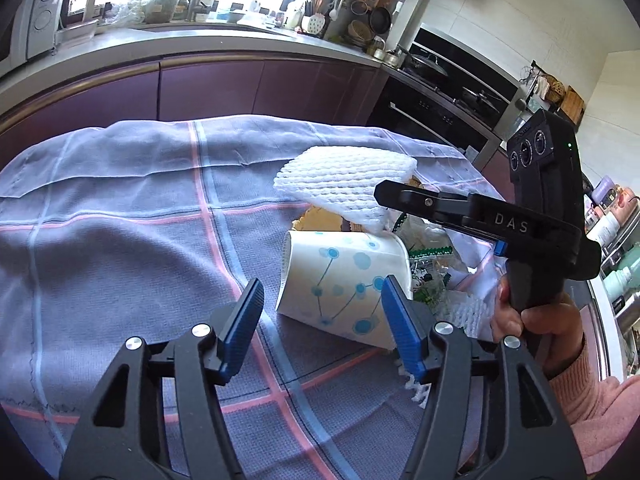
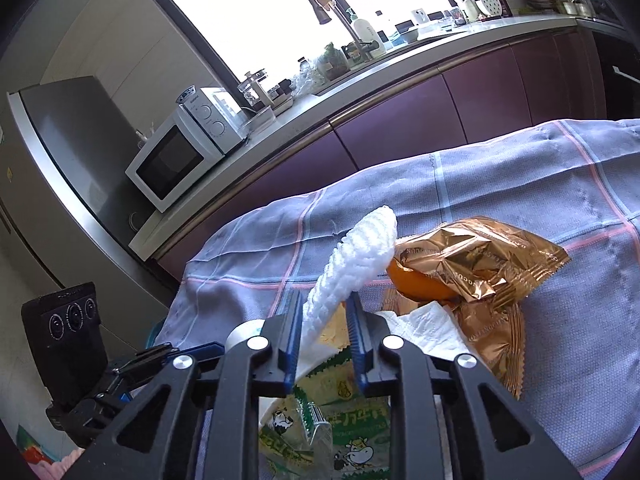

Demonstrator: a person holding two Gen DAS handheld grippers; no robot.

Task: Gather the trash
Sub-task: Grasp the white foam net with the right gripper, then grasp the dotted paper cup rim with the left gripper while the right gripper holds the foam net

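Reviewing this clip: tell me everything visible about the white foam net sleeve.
The white foam net sleeve is a soft, flattened mesh of puffy white foam strands, the sort that wraps fruit. The right tongs are shut on its lower end, lifting it clear of the checked cloth. It sticks up and outward at a slant above the paper cup lying on its side and beside the gold wrapper; contact with either cannot be told.

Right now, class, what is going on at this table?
A person with a gripper in each hand is gathering trash from a cloth-covered table. The right gripper pinches a white foam net, lifted off the pile. The left gripper, jaws open, is lined up on a tipped paper cup without gripping it.
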